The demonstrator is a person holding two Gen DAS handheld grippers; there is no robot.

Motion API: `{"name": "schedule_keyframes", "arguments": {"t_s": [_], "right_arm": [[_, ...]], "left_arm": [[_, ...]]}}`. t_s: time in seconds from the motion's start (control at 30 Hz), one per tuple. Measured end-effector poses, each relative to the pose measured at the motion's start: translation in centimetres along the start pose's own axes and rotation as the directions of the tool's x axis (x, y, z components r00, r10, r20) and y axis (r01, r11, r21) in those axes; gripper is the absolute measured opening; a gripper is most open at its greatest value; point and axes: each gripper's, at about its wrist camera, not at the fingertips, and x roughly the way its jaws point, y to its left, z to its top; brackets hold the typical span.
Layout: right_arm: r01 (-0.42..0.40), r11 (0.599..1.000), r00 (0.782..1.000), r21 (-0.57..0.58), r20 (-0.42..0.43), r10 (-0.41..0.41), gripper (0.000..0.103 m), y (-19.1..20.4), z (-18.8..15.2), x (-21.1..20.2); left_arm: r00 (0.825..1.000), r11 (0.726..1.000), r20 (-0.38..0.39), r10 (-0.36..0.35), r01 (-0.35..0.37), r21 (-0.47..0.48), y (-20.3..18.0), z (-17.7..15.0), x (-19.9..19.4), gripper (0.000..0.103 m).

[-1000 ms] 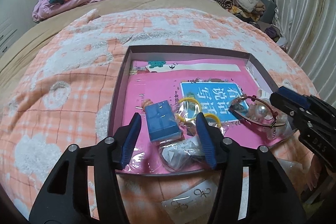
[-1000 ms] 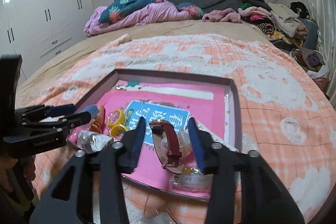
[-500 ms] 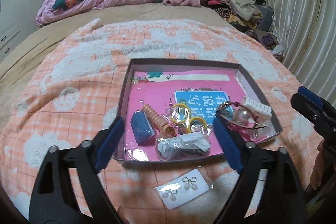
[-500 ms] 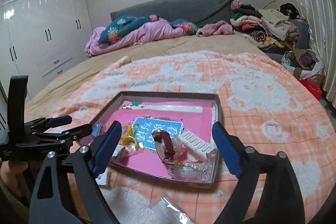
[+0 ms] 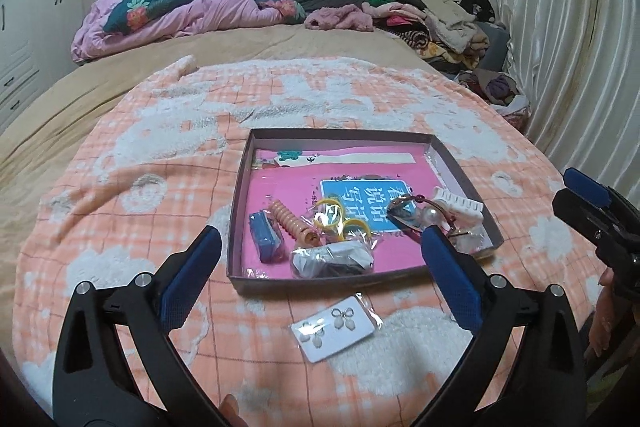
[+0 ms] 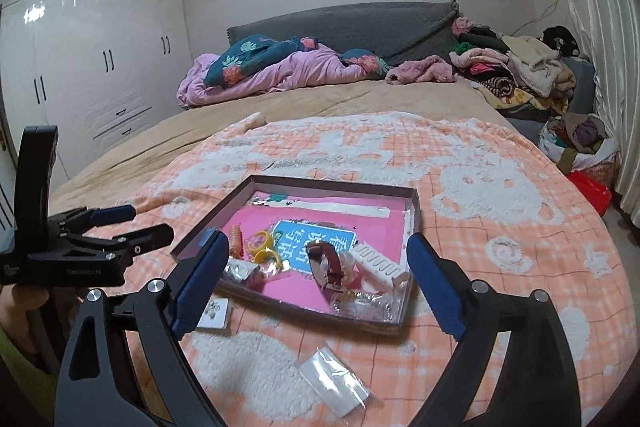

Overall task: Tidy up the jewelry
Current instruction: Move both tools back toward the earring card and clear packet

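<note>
On the blanket, tray (image 5: 236, 227) half-masked by left gripper (image 5: 320, 251) opening empty, right gripper (image 6: 320, 267) spread empty.

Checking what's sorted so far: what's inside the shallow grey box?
Inside the shallow grey cardboard box: blue pouch, peach spiral hair tie, yellow rings, red-strapped watch, white hair claw. The pink book hides the floor.

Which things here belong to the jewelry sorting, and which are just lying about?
Job:
- shallow grey cardboard tray
- red-strapped wristwatch
- yellow plastic rings
- white card of bow earrings, outside the tray
- small clear plastic bag, outside the tray

Lying about:
- crumpled pink and floral bedding
- heap of mixed clothes
- glossy white wardrobe
</note>
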Motion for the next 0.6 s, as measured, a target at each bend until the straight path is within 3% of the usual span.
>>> {"name": "schedule_keyframes", "arguments": {"t_s": [0.6], "right_arm": [[-0.005, 0.996, 0.991, -0.094, -0.134, -0.007, 0.09, 1.5, -4.6, -0.9]], "left_arm": [[1.0, 1.0, -0.031, -0.004, 0.004, 0.017, 0.4, -3.0, -1.5, 0.093]]}}
